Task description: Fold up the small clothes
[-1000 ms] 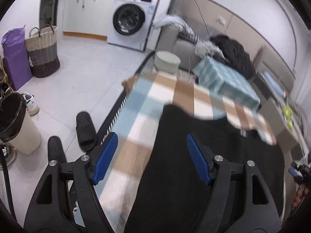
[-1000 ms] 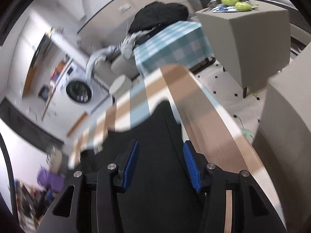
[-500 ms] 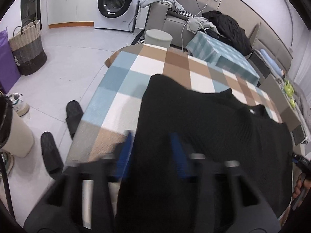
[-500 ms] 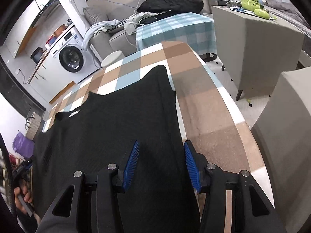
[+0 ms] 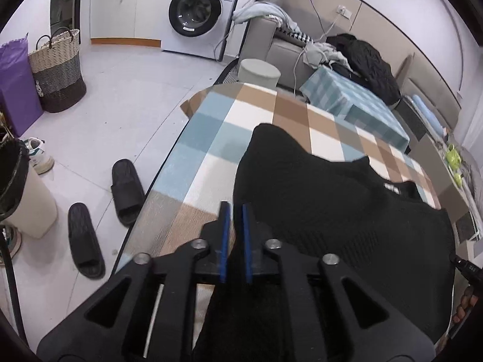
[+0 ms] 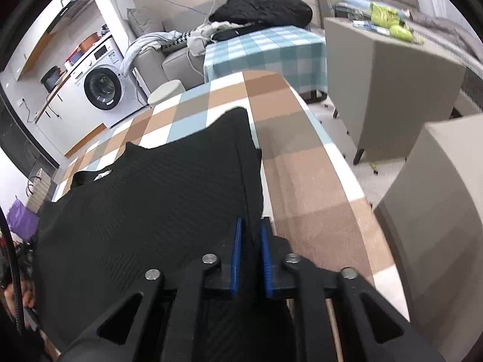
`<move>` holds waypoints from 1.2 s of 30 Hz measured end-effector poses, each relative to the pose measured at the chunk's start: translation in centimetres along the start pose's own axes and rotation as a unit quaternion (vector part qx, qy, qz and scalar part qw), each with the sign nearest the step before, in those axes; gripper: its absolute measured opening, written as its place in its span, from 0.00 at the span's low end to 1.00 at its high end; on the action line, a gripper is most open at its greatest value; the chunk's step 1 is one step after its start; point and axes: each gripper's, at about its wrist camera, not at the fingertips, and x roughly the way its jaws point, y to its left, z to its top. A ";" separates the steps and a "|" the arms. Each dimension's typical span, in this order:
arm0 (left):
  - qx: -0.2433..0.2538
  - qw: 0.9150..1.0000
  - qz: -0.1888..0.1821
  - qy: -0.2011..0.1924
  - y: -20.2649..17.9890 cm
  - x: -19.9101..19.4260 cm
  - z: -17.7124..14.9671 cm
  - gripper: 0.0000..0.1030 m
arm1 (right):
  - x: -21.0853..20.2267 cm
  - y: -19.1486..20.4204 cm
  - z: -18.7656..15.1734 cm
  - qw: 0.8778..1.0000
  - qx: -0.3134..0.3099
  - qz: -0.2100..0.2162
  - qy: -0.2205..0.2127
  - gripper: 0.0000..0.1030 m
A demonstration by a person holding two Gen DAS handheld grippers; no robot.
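Observation:
A black ribbed top (image 5: pixel 332 211) lies spread flat on the checked tablecloth (image 5: pixel 217 138), collar with a white label toward the far side. My left gripper (image 5: pixel 235 211) is shut on the top's near left edge. In the right wrist view the same top (image 6: pixel 151 193) fills the middle, and my right gripper (image 6: pixel 251 226) is shut on its near right edge beside the cloth (image 6: pixel 302 175).
Two black slippers (image 5: pixel 126 187) and a bin (image 5: pixel 21 193) stand on the floor left of the table. A washing machine (image 5: pixel 196 12), sofa with clothes (image 5: pixel 356 57) and a check-covered table (image 6: pixel 265 51) lie beyond. Grey furniture (image 6: pixel 392 75) stands to the right.
Both grippers went from open to shut on the near edge of the black top, one at each side. The top now lies flatter on the cloth.

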 end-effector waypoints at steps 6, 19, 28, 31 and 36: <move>0.021 1.000 0.002 0.006 0.5 -4.0 -3.3 0.52 | -3.8 -1.1 -4.4 0.999 -0.004 0.039 0.017 0.43; 0.041 0.998 -0.006 0.049 1.4 -9.9 -14.1 0.54 | -7.8 -2.1 -12.7 0.995 0.022 0.093 0.022 0.47; 0.068 0.997 -0.012 0.032 0.7 -11.1 -15.2 0.05 | -8.3 -0.3 -13.3 0.999 -0.033 0.042 -0.005 0.14; 0.064 0.998 -0.010 0.017 0.8 -12.3 -14.9 0.05 | -9.6 -0.3 -13.1 0.998 -0.033 0.052 -0.028 0.05; 0.062 0.998 -0.020 0.012 1.4 -15.2 -16.0 0.05 | -12.2 -0.4 -14.0 0.997 -0.049 0.043 -0.040 0.04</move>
